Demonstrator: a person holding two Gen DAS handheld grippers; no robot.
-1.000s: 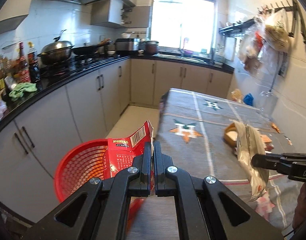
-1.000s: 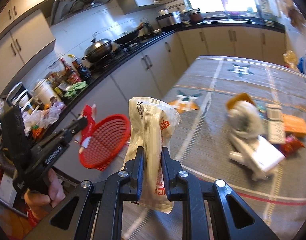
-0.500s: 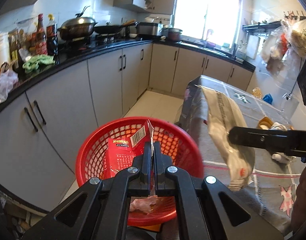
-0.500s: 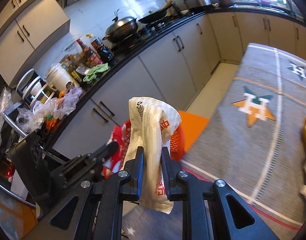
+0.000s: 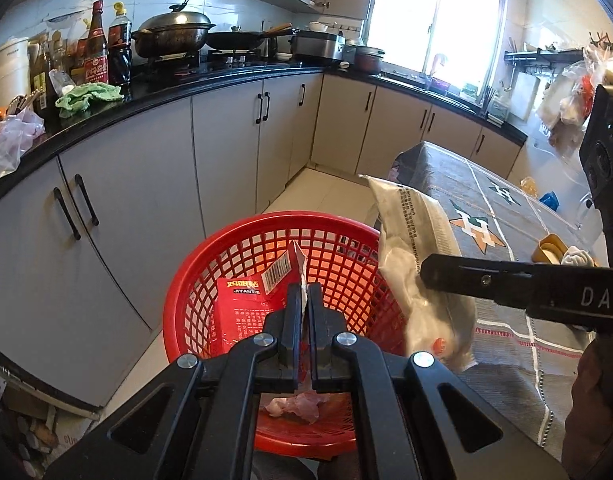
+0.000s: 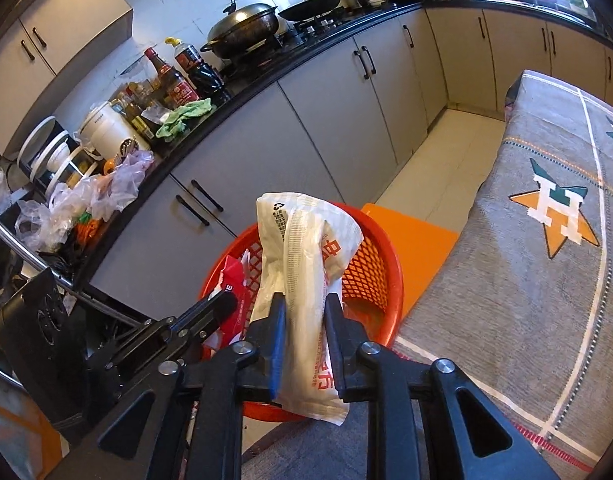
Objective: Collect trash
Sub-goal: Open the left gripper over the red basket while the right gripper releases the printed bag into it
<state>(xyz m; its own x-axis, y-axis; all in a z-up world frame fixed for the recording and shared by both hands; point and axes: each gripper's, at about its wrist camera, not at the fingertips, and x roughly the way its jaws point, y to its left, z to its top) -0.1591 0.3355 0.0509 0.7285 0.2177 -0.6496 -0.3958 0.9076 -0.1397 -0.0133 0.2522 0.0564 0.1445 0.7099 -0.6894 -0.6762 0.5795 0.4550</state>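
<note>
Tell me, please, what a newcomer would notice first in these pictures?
First, the red basket on the floor beside the grey cabinets. Over it, the left gripper pinches a red wrapper, and the right gripper holds a white wrapper at the basket's table side.

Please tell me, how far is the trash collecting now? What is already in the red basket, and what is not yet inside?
Done: a pinkish crumpled scrap already lies in the red basket.
In hand: the left gripper holds a red packet above the basket; the right gripper holds a white bag over its rim. Neither is released.
Left: dropping both, then the items on the table, such as the yellow container.
</note>
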